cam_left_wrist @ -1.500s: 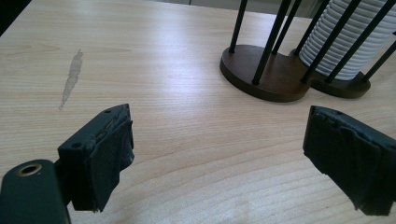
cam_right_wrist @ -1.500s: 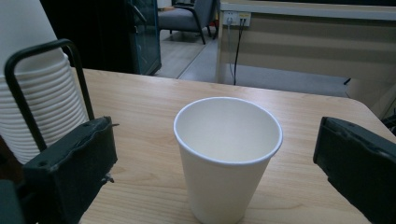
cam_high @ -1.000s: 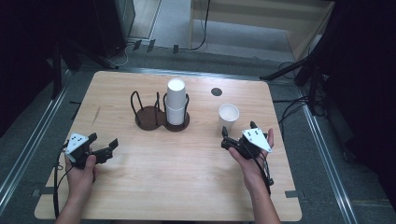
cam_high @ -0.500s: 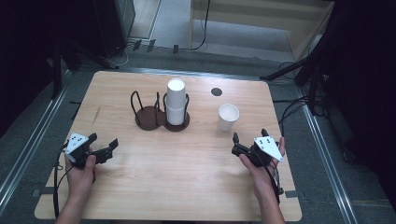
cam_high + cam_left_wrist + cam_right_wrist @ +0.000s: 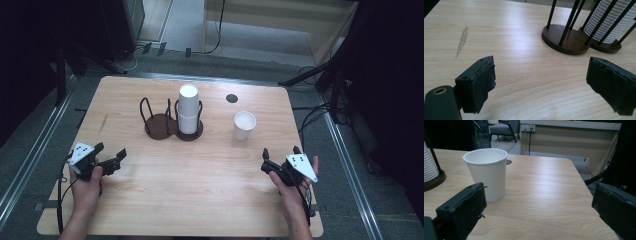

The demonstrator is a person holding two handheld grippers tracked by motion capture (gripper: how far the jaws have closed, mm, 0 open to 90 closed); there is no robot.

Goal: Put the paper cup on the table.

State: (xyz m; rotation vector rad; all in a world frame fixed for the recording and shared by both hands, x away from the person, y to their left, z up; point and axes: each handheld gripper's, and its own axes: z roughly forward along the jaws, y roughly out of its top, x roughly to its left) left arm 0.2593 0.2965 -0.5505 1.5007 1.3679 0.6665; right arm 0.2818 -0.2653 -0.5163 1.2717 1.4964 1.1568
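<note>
A single white paper cup (image 5: 244, 125) stands upright on the wooden table (image 5: 210, 200), right of centre; the right gripper view has this cup (image 5: 488, 173) just beyond its left jaw. A dark two-ring cup holder (image 5: 172, 125) sits mid-table, its right ring holding a stack of white cups (image 5: 188, 107), its left ring empty. My right gripper (image 5: 281, 155) is open near the front right, well short of the single cup, nothing between its jaws. My left gripper (image 5: 110, 152) is open at the front left, pointing toward the holder (image 5: 571, 41).
A small dark round hole (image 5: 231, 98) marks the table behind the single cup. A pale scuff (image 5: 462, 41) shows on the wood at the left. Metal rails (image 5: 30, 160) and cables run along the floor on both sides of the table.
My right gripper has drawn back from the single cup toward the front right edge, leaving the cup standing on the table. The left gripper has stayed put.
</note>
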